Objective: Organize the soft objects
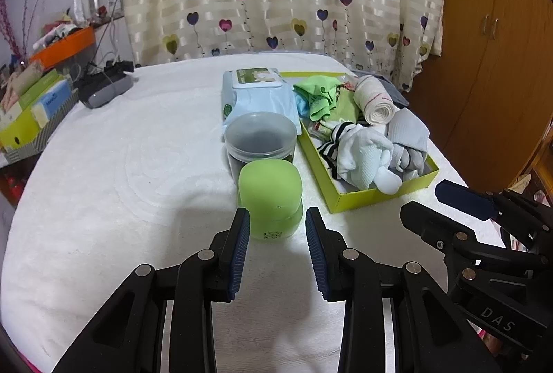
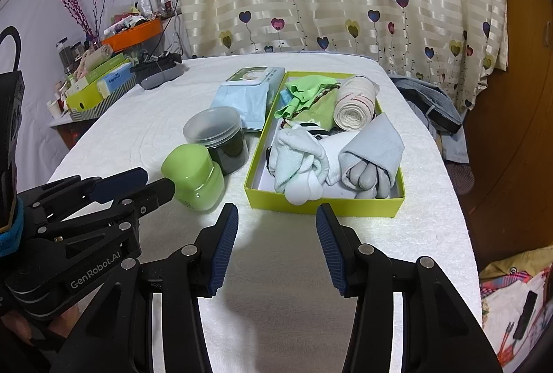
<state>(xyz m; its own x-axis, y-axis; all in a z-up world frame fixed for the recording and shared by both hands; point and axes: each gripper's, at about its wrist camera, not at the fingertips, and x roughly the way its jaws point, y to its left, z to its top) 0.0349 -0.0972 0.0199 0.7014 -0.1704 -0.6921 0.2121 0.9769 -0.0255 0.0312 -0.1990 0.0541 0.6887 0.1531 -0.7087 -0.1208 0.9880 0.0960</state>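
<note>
On the bed [image 2: 311, 269], a shallow box [image 2: 325, 205] sits toward the right edge, its long side running away toward the far edge. Inside it, the socks [image 2: 300, 162] lie at the near end, a folded cloth [image 2: 376, 138] just right of them, a rolled bandage [image 2: 352, 103] at the far right, and a crumpled cloth [image 2: 304, 91] at the far left. Left of the box stand two jars in a row: the squat jar [image 2: 195, 177] nearer, the lidded tub [image 2: 217, 138] touching it behind. Behind the tub, beside the box's far end, lies a wipes pack [image 2: 245, 93]. At the far left corner rests a small device [image 2: 159, 74].
</note>
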